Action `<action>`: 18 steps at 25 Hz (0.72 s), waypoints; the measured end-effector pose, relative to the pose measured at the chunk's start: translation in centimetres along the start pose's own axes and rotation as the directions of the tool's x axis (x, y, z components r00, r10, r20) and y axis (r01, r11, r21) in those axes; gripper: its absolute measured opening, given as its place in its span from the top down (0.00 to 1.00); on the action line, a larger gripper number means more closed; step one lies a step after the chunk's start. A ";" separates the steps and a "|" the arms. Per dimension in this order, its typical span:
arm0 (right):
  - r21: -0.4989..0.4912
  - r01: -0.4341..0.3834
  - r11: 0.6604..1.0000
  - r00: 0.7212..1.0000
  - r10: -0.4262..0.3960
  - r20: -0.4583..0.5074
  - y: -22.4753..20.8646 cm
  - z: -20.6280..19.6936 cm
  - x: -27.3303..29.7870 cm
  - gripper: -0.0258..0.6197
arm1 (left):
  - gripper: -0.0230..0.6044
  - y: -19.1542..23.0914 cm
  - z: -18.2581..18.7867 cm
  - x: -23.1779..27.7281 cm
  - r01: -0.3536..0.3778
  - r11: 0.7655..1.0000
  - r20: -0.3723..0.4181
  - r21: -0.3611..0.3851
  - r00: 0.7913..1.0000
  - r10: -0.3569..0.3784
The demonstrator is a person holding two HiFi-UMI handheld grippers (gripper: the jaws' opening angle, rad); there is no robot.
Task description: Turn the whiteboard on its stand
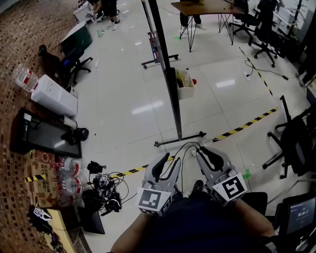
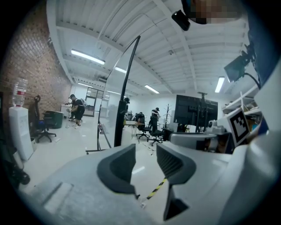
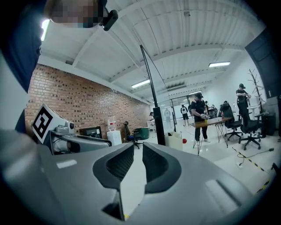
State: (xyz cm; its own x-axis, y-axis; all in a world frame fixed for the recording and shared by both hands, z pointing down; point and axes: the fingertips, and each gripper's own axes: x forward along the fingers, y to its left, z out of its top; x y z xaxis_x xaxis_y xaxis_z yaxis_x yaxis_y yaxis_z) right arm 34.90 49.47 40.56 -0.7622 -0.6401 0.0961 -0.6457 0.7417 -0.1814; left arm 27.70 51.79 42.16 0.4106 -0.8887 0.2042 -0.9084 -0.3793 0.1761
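Observation:
The whiteboard (image 1: pixel 170 84) stands edge-on to me, a tall dark panel on a wheeled stand whose foot bar (image 1: pixel 180 140) rests on the glossy floor just ahead. It also shows as a thin dark upright in the left gripper view (image 2: pixel 125 88) and the right gripper view (image 3: pixel 153 101). My left gripper (image 1: pixel 168 165) and right gripper (image 1: pixel 206 155) are held low and close to my body, side by side, short of the stand and touching nothing. Both are shut and empty, as the left gripper (image 2: pixel 146 154) and right gripper (image 3: pixel 138 154) show in their own views.
A white box (image 1: pixel 185 84) with bottles sits at the board's far side. Yellow-black tape (image 1: pixel 244 126) crosses the floor. An office chair (image 1: pixel 291 143) stands at the right. Cables and gear (image 1: pixel 106 190), a flat monitor (image 1: pixel 42 136) and water bottles lie left. People work at a far table (image 1: pixel 207 7).

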 end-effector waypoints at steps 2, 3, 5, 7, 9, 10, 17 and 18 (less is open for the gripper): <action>-0.010 -0.001 1.000 1.000 0.001 0.003 0.1 0.1 -0.1 0.86 | 0.72 0.1 0.1 0.1 -0.003 1.000 0.009 -0.002 1.000 0.003; -0.012 0.000 1.000 1.000 0.000 0.002 0.0 0.1 0.0 0.86 | 0.73 0.3 0.2 0.2 -0.004 1.000 0.012 -0.003 1.000 0.004; -0.014 0.001 1.000 1.000 -0.001 -0.001 0.1 0.0 0.3 0.86 | 0.73 0.5 0.2 0.3 -0.003 1.000 0.014 -0.008 1.000 0.003; -0.018 0.002 1.000 1.000 -0.002 -0.002 0.1 0.1 0.5 0.86 | 0.73 0.6 0.2 0.3 0.002 1.000 0.013 -0.013 1.000 -0.002; -0.020 0.002 1.000 1.000 -0.002 0.000 0.1 0.2 0.6 0.86 | 0.73 0.7 0.2 0.4 0.005 1.000 0.011 -0.015 1.000 -0.005; -0.021 0.002 1.000 1.000 -0.002 0.001 0.1 0.2 0.7 0.86 | 0.73 0.7 0.2 0.4 0.007 1.000 0.010 -0.016 1.000 -0.006; -0.030 0.004 1.000 1.000 -0.004 0.003 0.3 0.4 1.0 0.86 | 0.73 1.0 0.4 0.5 0.013 1.000 0.018 -0.017 1.000 -0.013; -0.030 0.005 1.000 1.000 -0.005 0.003 0.3 0.4 1.1 0.86 | 0.73 1.1 0.4 0.6 0.014 1.000 0.018 -0.015 1.000 -0.014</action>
State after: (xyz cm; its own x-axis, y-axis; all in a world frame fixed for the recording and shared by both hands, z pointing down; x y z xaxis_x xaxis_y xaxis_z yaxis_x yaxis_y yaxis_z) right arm 33.91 48.93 40.25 -0.7590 -0.6444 0.0935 -0.6505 0.7442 -0.1513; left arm 26.93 50.78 42.07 0.4217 -0.8879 0.1839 -0.9011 -0.3879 0.1938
